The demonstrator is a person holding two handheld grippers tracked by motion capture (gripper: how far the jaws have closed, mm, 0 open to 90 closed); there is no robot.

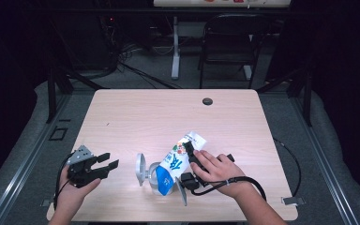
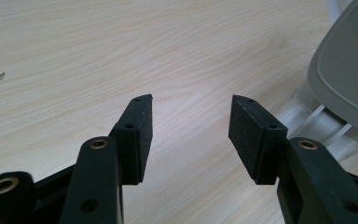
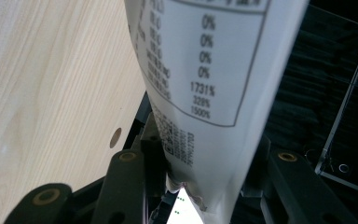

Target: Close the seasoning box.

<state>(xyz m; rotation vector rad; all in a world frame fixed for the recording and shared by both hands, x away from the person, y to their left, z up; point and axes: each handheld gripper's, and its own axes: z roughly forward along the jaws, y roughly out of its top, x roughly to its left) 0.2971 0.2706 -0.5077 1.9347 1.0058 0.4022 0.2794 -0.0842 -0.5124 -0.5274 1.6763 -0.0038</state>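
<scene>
High view: the right tongs (image 1: 191,154) grip the upper end of the packet (image 1: 178,161), whose long axis slants down-left into what looks like a clear cup (image 1: 155,180). The left tongs (image 1: 104,165), wide and empty, lie well apart on the surface (image 1: 136,112).

I'm looking down on a pale wood-grain worktop (image 1: 136,112) with rounded corners and a small dark round plug (image 1: 207,101) near its far edge. Toward the near edge a grey-white stand (image 1: 146,171) sits on the wood, and a blue and white pouch (image 1: 179,161) leans into it, lower end down by the stand.
</scene>
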